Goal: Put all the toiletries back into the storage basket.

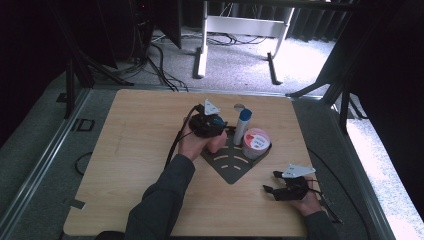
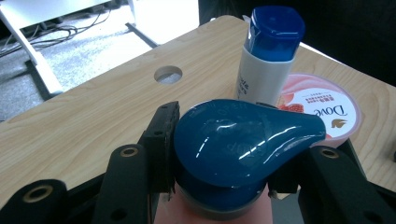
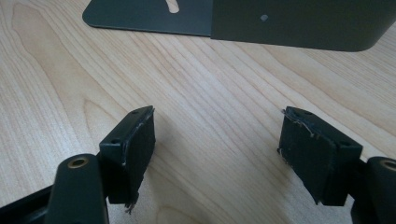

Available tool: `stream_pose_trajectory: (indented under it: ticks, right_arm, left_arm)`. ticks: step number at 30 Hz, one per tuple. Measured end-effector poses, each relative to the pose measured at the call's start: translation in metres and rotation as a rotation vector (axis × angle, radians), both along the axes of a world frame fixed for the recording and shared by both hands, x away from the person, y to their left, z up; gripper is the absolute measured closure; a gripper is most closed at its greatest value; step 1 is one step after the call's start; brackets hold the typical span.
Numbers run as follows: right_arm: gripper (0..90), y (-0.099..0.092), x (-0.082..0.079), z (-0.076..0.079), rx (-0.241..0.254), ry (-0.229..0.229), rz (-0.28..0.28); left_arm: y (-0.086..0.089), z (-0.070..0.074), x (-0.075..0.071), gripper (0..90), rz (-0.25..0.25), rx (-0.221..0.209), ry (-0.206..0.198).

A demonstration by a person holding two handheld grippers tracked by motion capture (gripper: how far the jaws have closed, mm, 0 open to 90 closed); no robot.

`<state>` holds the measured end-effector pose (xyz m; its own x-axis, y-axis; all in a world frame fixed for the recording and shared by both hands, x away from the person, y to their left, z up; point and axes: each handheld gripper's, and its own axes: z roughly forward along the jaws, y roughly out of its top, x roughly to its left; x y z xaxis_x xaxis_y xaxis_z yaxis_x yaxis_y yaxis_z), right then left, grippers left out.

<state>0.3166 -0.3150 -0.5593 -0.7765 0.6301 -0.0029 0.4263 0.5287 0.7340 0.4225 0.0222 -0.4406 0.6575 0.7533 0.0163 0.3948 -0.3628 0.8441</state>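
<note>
A glossy dark-blue pump cap (image 2: 243, 140) on a pink bottle sits clamped in the left hand-held gripper (image 1: 207, 125) above a grey slotted tray (image 1: 231, 167); the right hand-held gripper (image 3: 217, 154) rests apart on the light wooden table (image 1: 135, 150), grey carpet beyond.

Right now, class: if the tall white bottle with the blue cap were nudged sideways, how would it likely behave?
The tall white bottle with the blue cap stands upright and narrow, so it would probably tip. Its round body would likely roll. The pink round tub close beside it might stop it.
</note>
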Motion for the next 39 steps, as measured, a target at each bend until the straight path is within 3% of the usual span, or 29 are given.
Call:
stream_pose_trajectory:
  ticks: [21, 39]
  right_arm:
    - [26.5, 0.0, 0.0, 0.0, 0.0, 0.0, 0.0]
    - [26.4, 0.0, 0.0, 0.0, 0.0, 0.0, 0.0]
  left_arm:
    - [-0.011, -0.011, 0.013, 53.0, 0.026, 0.007, 0.017]
    - [-0.029, -0.016, 0.027, 53.0, 0.052, 0.039, 0.016]
